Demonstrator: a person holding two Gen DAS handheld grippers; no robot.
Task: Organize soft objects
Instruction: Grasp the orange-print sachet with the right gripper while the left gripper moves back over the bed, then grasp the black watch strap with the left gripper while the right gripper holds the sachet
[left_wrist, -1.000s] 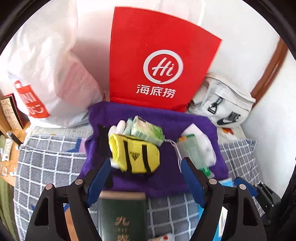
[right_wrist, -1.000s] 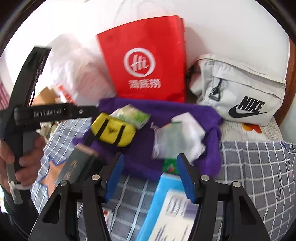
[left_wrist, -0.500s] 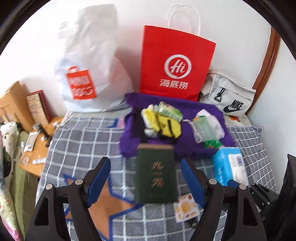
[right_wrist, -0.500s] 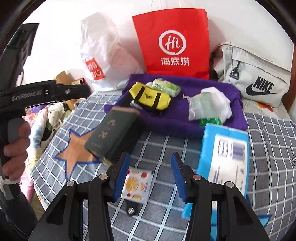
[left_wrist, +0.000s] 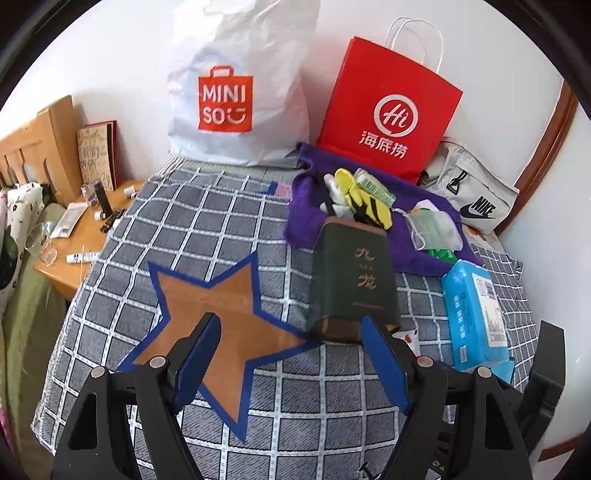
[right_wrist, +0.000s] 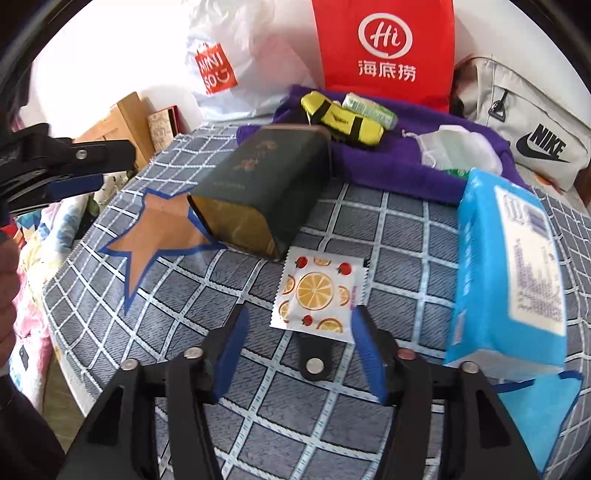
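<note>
A: How are the claws seen?

B: The left claw (left_wrist: 290, 354) is held spread above the grey checked bedspread (left_wrist: 207, 229), with nothing between its blue pads; the near end of the dark green rectangular tin (left_wrist: 352, 280) is seen just beyond its right pad. The right claw (right_wrist: 297, 345) is also parted, its jaws having just been opening, and nothing is pinched. The white sachet printed with orange slices (right_wrist: 317, 291) is seen lying flat on the bedspread just beyond the tips, apart from them.

A: Where are the soft things placed?

B: The purple folded towel (right_wrist: 388, 162) is spread at the far side, in front of the red paper bag (right_wrist: 384, 48). On it are laid the yellow pouch with black straps (right_wrist: 343, 118), a green packet (right_wrist: 369, 107) touching it, and a clear plastic bag of white items (right_wrist: 458, 147). The blue tissue pack (right_wrist: 509, 266) is set on the right, near the towel's edge. A grey sling bag (right_wrist: 524, 125) is leaned at far right, a white plastic shopping bag (left_wrist: 240, 85) at far left.
</note>
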